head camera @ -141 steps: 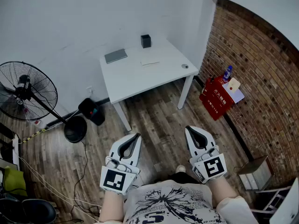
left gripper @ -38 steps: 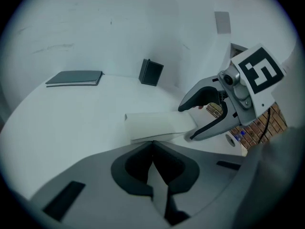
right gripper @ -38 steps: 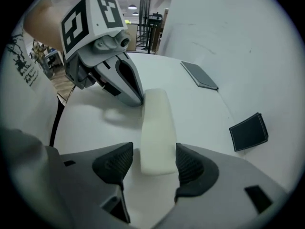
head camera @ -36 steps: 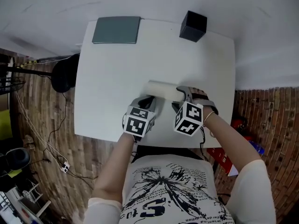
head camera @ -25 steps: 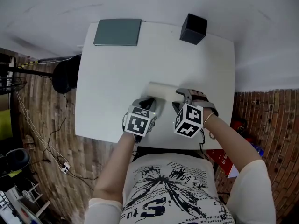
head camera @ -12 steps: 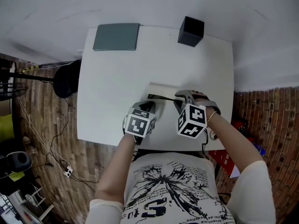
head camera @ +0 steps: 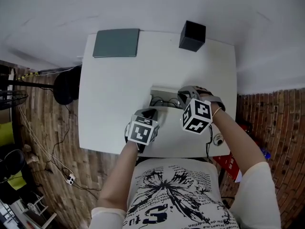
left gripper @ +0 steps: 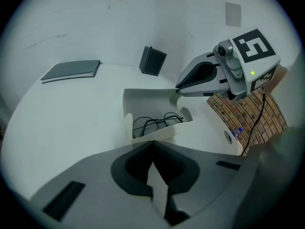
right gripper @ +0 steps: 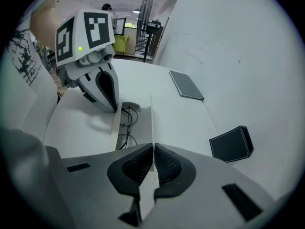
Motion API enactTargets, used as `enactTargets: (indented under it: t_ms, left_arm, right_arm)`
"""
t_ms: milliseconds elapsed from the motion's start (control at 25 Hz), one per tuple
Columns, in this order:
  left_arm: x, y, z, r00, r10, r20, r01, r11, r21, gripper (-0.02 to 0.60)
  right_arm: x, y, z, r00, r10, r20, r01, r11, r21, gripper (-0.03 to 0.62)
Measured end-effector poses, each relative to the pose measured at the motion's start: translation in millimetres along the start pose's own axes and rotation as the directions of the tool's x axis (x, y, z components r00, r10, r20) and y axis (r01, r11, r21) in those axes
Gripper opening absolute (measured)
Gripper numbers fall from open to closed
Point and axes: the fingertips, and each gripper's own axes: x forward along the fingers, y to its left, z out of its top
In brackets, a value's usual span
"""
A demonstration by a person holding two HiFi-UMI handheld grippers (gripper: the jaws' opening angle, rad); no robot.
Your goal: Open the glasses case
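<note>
A white glasses case (head camera: 164, 99) lies open on the white table (head camera: 109, 104), with black wire-framed glasses (left gripper: 155, 123) inside. My left gripper (head camera: 151, 112) is shut on the case's near wall (left gripper: 157, 133) and pins it at the front. My right gripper (head camera: 182, 97) is shut on the thin edge of the raised lid (right gripper: 151, 120). In the left gripper view the right gripper (left gripper: 178, 88) holds the lid (left gripper: 147, 97) up behind the tray. In the right gripper view the left gripper (right gripper: 114, 109) stands at the case's far end.
A grey notebook (head camera: 116, 43) lies at the table's far left. A black box (head camera: 192, 36) stands at the far right. A small round object (head camera: 218, 140) sits near the right front corner. A fan base (head camera: 66, 85) stands on the wooden floor at the left.
The case was closed a second ago. My right gripper has since shut on the lid and lifted it back, so the glasses now show. The left gripper has stayed put.
</note>
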Motion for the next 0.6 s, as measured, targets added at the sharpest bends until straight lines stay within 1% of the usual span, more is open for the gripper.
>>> enactTargets:
  t_ms: [360,600]
  left_arm:
    - [2.7,2.1,1.6,1.0,-0.009,-0.012,0.009,1.0,0.003,0.014]
    - [2.7,2.0,4.2,1.0,-0.02,-0.006,0.02,1.0,-0.003,0.014]
  right_arm:
    - [17.4,-24.3,-4.4,0.999,0.05,-0.003,-0.05,0.998,0.037,0.035]
    - [24.9,-34.4,-6.5,0.998,0.055,-0.001,-0.055,0.998,0.038,0.045]
